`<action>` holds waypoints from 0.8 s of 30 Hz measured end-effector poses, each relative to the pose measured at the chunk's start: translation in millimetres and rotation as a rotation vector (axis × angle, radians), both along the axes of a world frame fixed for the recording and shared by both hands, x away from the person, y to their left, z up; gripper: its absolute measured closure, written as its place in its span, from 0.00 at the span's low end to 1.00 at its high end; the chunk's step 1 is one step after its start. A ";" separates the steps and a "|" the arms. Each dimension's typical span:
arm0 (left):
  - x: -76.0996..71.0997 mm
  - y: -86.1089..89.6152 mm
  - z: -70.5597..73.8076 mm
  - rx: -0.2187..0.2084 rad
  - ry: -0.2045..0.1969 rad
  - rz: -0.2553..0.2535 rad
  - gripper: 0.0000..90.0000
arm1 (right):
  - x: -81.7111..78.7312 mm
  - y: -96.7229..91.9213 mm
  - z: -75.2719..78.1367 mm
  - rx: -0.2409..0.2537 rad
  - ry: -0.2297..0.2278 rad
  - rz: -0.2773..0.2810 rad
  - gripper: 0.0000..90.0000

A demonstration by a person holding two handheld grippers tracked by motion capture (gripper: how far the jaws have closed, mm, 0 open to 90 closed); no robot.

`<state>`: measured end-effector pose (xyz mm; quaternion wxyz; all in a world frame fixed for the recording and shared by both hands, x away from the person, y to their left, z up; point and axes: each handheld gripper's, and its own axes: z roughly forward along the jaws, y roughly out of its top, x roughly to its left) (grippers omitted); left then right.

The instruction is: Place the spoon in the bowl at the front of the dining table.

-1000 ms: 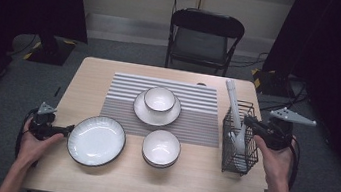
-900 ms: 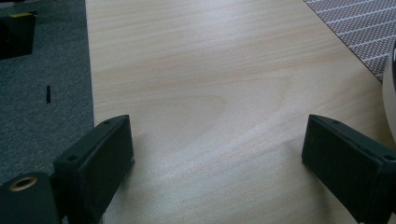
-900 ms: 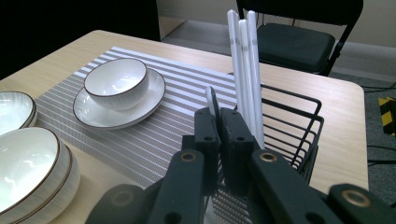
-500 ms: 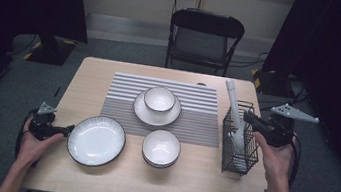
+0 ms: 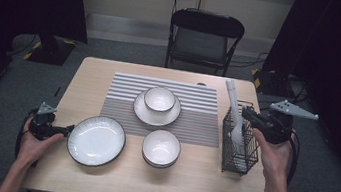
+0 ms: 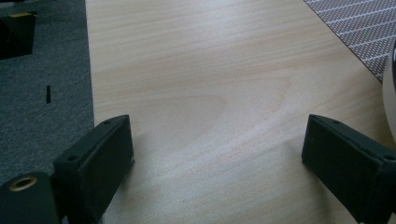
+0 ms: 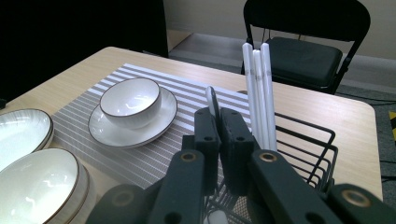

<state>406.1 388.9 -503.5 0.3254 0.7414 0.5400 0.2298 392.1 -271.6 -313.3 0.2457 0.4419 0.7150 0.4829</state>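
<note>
A black wire basket (image 5: 237, 167) stands at the table's right edge, with white chopsticks (image 5: 232, 92) leaning out of it. My right gripper (image 5: 247, 115) reaches over its rim from the right. In the right gripper view the right gripper (image 7: 221, 116) is shut on the thin handle of a white spoon (image 7: 212, 98), right beside the chopsticks (image 7: 257, 93) and above the basket (image 7: 308, 135). The spoon (image 5: 237, 131) hangs bowl-down inside the basket. My left gripper (image 5: 67, 130) rests low at the left, open, just left of a white plate (image 5: 96, 141). Bare wood lies between the jaws of the left gripper (image 6: 215, 135).
A striped placemat (image 5: 196, 115) carries a bowl (image 5: 159, 98) on a saucer (image 5: 143, 113). A second bowl (image 5: 161, 147) sits at the mat's near edge. The plate's rim (image 6: 391, 93) edges into the left gripper view. A black folding chair (image 5: 205, 35) stands behind the table.
My right gripper has crept slightly farther from me with the spoon still in it. The left hand and the dishes have not moved.
</note>
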 end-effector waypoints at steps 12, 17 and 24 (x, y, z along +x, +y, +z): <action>0.0 0.0 0.0 0.000 0.000 0.000 0.09 | -3.0 10.5 11.3 -0.008 -0.032 0.024 0.96; 0.0 0.0 0.0 0.000 0.000 0.000 0.09 | -2.8 12.7 13.0 0.008 -0.045 0.031 0.96; 0.0 0.0 0.0 0.000 0.000 0.000 0.09 | 1.7 20.5 16.2 0.019 -0.052 0.043 0.96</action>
